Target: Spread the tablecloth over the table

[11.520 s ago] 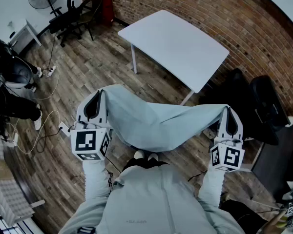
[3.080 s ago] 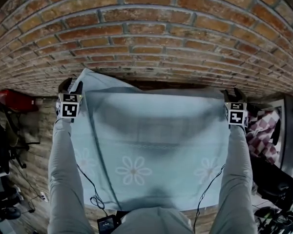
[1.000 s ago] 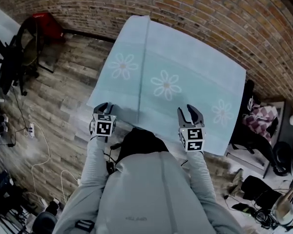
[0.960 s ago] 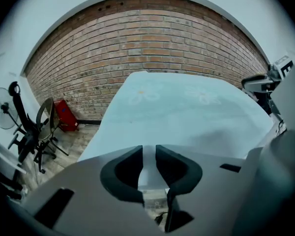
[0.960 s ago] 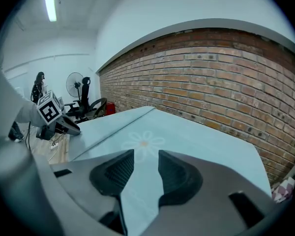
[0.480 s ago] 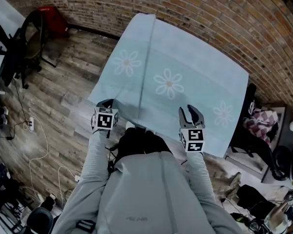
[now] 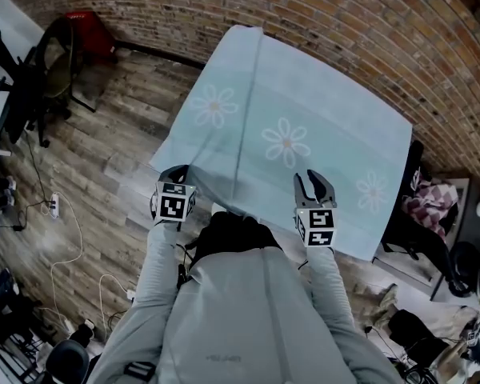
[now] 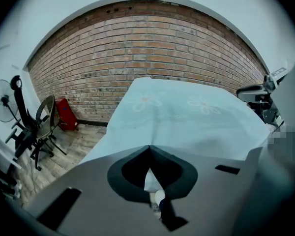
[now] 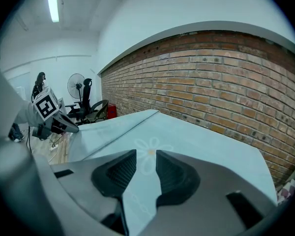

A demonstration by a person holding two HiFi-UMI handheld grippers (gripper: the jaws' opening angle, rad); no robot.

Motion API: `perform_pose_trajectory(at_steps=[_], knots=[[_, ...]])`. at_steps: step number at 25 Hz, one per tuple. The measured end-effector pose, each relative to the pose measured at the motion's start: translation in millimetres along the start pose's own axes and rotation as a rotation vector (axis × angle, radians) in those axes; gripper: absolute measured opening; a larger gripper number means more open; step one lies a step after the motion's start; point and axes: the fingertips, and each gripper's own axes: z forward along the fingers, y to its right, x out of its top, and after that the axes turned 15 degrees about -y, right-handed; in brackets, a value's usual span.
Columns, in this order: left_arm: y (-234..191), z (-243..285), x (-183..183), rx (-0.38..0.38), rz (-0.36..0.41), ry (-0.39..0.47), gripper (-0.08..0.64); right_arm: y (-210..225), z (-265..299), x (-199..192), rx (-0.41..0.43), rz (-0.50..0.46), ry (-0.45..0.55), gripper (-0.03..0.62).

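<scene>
A pale blue tablecloth point(image 7: 304, 110) with daisy prints lies spread over the table by the brick wall. My left gripper point(image 7: 176, 171) is at its near left edge, shut, with a fold of cloth pinched between the jaws point(image 8: 149, 147) and lifted a little. My right gripper point(image 7: 314, 179) hovers over the near edge further right. Its jaws are closing but still apart, and through the gap point(image 9: 146, 154) only the flat tablecloth point(image 9: 187, 136) shows below. The left gripper point(image 9: 74, 129) also appears at the far left of the right gripper view.
A brick wall point(image 7: 344, 22) runs close behind the table. Office chairs point(image 7: 56, 62) and a red box point(image 7: 88, 26) stand at the left on the wooden floor, where cables point(image 7: 56, 214) trail. Dark bags and checked fabric point(image 7: 432, 206) crowd the table's right side.
The cloth, held up earlier, now lies over the table. In the last second the left jaws shut on the near edge and lifted it slightly; the right jaws narrowed.
</scene>
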Motion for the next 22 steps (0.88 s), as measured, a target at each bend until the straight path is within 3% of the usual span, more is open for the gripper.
perform_pose_trajectory(at_steps=[13,19,22], knots=[[-120.8,-30.3,20.0,0.131,-0.061,0.047,0.021,-26.6,23.6,24.6,0.007,-0.008,-0.019,0.127],[-152.5,-25.7,28.5,0.130,-0.065,0.031,0.021,-32.2,31.2,30.3,-0.011,0.010,-0.029,0.127],[-161.1,-17.1,26.4,0.112,-0.116,0.020,0.021,-35.0,34.5,29.2,-0.022,0.025,-0.041,0.127]])
